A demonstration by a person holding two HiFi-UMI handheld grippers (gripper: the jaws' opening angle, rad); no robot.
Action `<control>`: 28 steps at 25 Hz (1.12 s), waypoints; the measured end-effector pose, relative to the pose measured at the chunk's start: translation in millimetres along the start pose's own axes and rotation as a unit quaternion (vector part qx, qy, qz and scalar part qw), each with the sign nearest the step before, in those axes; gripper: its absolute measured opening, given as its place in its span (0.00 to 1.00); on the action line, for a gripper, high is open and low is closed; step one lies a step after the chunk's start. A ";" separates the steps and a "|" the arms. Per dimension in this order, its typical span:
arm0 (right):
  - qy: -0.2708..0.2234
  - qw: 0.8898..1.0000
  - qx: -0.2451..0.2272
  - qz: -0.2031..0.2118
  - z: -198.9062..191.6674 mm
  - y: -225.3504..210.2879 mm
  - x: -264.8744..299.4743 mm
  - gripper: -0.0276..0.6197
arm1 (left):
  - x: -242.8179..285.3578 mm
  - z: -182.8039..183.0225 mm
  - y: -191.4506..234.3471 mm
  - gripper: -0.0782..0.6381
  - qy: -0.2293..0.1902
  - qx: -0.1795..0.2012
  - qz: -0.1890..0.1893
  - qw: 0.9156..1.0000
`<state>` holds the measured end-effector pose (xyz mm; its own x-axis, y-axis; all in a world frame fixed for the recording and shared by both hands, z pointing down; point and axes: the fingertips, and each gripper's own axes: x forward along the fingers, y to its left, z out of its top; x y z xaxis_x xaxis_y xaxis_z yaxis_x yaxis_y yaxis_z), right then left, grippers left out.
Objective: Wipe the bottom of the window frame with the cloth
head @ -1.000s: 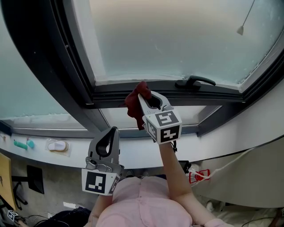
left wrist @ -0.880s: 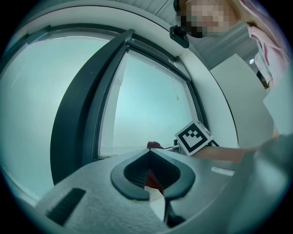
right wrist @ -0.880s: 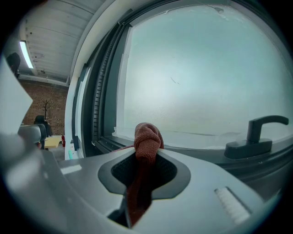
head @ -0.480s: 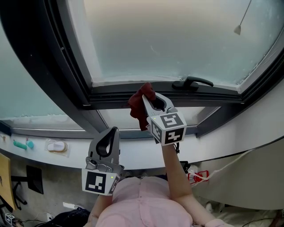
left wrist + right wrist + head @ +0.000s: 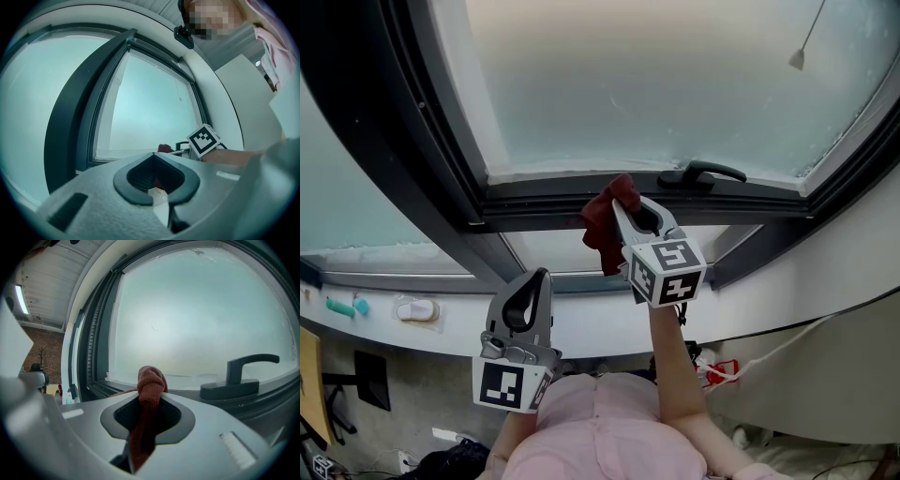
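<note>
Now the right gripper (image 5: 622, 199), jaws clamped on the red cloth (image 5: 602, 225), holds it at the bottom rail of the window frame (image 5: 534, 202), just left of the handle (image 5: 705, 172). Sweeping right could snag the cloth there. The left gripper (image 5: 528, 298) hangs low, jaws together, empty.

The white ledge (image 5: 581, 328) bears a small teal object (image 5: 347, 305) and, near it, a white object (image 5: 420, 308).
</note>
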<state>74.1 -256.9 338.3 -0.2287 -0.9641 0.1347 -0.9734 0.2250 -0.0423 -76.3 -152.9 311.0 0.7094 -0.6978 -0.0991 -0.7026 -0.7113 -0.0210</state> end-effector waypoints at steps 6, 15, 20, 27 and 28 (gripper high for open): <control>0.000 1.000 0.005 -0.007 -0.2 -11.6 -5.0 0.16 | 3.6 -0.3 -3.5 0.10 0.000 0.000 -0.002 1.000; -0.002 1.000 0.012 -0.008 -0.4 -22.2 -10.1 0.16 | 8.1 -0.8 -7.8 0.10 0.001 -0.001 -0.001 1.000; -0.003 1.000 0.015 -0.010 -0.3 -28.2 -13.0 0.16 | 10.3 -0.9 -10.1 0.10 0.001 -0.002 0.000 1.000; -0.005 1.000 0.020 -0.017 -1.1 -39.1 -18.3 0.16 | 13.9 -1.9 -14.4 0.10 0.002 -0.003 -0.002 1.000; -0.005 1.000 0.020 -0.018 -1.1 -40.7 -19.0 0.16 | 14.5 -1.8 -14.9 0.10 0.001 -0.003 -0.003 1.000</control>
<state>118.1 -247.7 338.5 -0.1926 -0.9731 0.1267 -0.9799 0.1839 -0.0777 -55.5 -152.6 311.7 0.7133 -0.6942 -0.0967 -0.6985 -0.7155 -0.0156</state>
